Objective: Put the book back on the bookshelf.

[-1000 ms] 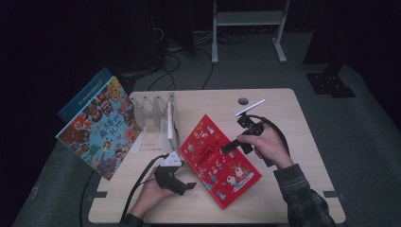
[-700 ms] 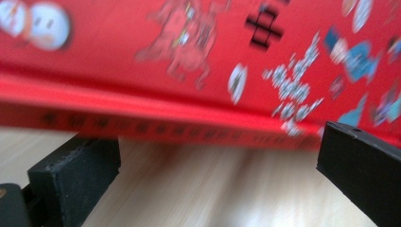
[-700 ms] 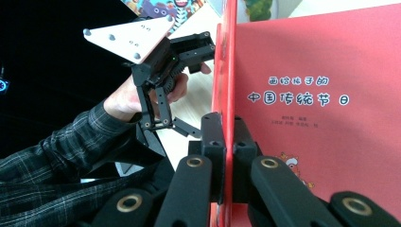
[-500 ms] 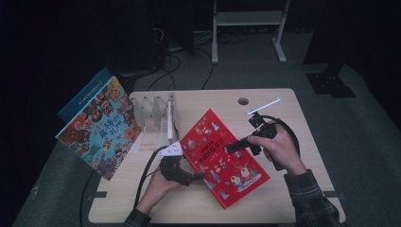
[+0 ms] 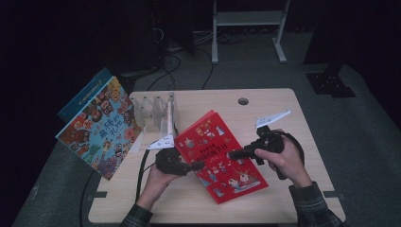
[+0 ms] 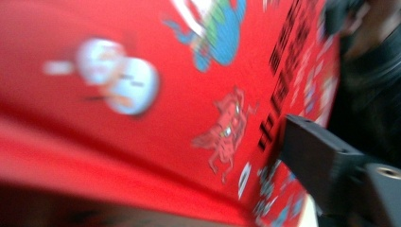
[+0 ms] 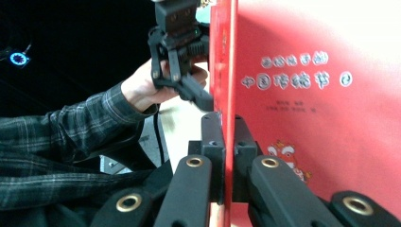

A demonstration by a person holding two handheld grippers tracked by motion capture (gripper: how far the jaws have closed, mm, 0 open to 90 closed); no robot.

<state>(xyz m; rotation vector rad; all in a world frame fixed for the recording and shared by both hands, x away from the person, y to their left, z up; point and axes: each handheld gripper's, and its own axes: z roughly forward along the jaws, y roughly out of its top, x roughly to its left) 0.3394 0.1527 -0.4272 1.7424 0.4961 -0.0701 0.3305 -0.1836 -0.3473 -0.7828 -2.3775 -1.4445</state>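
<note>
A red picture book (image 5: 215,158) hangs tilted over the middle of the table. My right gripper (image 5: 232,154) is shut on its right edge; in the right gripper view the pads (image 7: 227,123) pinch the thin book (image 7: 307,94) edge-on. My left gripper (image 5: 196,165) is at the book's lower left edge, and its jaws have just been closing with the book between them. In the left gripper view one black finger (image 6: 321,165) lies over the red cover (image 6: 179,94), apart from it. The right gripper view shows the left gripper (image 7: 201,97) reaching the book's far edge.
A clear divider rack (image 5: 151,109) stands at the table's back left with a thin white book (image 5: 169,118) upright in it. A colourful picture book (image 5: 101,130) leans off the left side, a blue one (image 5: 82,97) behind it. A cable hole (image 5: 243,101) is at the back.
My left gripper has risen from the table to the book's left edge and its jaws have narrowed. The right hand has shifted right with the book in its grip.
</note>
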